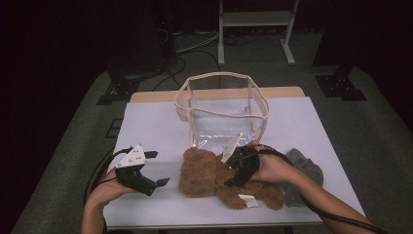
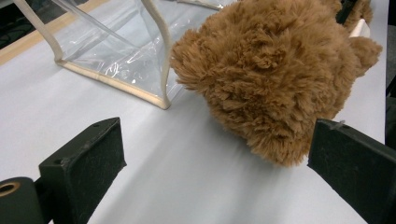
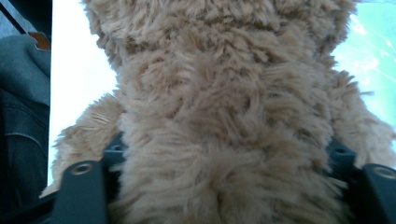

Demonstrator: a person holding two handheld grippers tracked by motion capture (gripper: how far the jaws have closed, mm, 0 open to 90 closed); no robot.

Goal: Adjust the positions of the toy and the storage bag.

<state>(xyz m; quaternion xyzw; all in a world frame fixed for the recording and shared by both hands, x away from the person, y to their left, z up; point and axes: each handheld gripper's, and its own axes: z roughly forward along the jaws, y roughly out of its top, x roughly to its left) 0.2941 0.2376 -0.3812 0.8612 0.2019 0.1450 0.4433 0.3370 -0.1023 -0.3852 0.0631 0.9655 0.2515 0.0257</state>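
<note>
A brown plush teddy bear (image 1: 199,173) lies on the white table (image 1: 146,126), its head toward the left and a white tag (image 1: 247,201) by its legs. My right gripper (image 1: 236,170) comes down on the bear's body from above. In the right gripper view the body (image 3: 224,93) fills the gap and both jaws are sunk in the fur at its sides. My left gripper (image 1: 157,168) hovers just left of the bear's head, jaws wide apart. In the left gripper view the head (image 2: 275,79) sits ahead of the open gripper (image 2: 217,177), clear of both pads.
A clear plastic bag with a cream rim (image 1: 219,75) stands open-topped behind the bear, its near corner (image 2: 161,100) close to the bear's head. A grey cloth (image 1: 304,168) lies to the right, under the right forearm. Bare table lies at the back left.
</note>
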